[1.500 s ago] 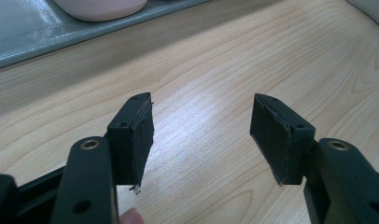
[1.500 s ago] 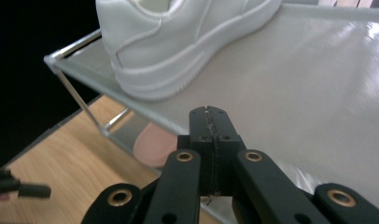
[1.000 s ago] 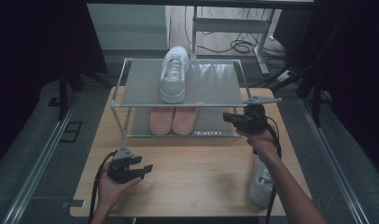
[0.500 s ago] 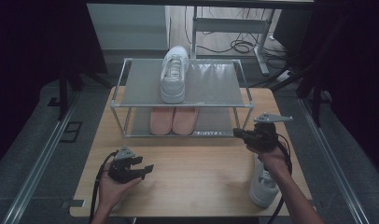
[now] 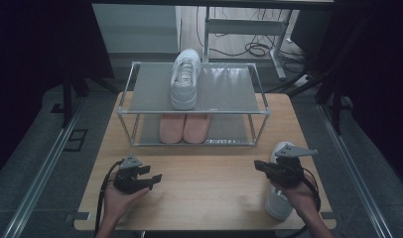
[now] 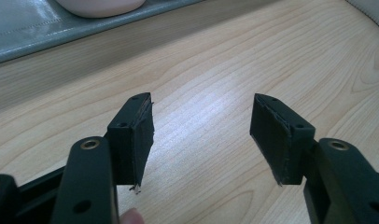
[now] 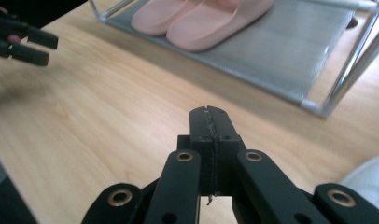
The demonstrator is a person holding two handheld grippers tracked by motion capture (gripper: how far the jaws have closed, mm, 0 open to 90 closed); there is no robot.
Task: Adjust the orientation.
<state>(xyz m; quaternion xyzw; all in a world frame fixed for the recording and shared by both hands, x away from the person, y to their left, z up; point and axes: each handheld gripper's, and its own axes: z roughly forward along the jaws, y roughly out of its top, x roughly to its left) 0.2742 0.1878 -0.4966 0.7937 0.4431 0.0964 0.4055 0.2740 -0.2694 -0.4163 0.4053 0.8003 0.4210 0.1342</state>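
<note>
1. Right claw point(image 5: 261, 166) has its jaws pressed together with nothing between them, poised above the tabletop point(image 5: 209, 183) beside a white sneaker point(image 5: 278, 203) that lies at the front right edge under the person's right hand point(image 5: 295, 191).
2. Left claw point(image 5: 152, 179) stands with jaws wide apart and holds nothing, low over the front left of the tabletop in the left hand point(image 5: 117, 198).
3. From the high view, a second white sneaker point(image 5: 184, 79) rests on the top shelf of a metal-framed rack point(image 5: 194, 110), with pink slippers point(image 5: 183, 126) side by side on the lower shelf.
4. Right gripper view brings the meeting pads close up, the slippers on grey mesh, the rack's corner post, and the left claw far off at the upper left.
5. Left gripper view gives bare wood grain between its pads and the rack's lower edge.
6. A small label on the rack's front rail is too small to read.
7. Pale wooden tabletop; grey floor, dark curtains, cables behind.
</note>
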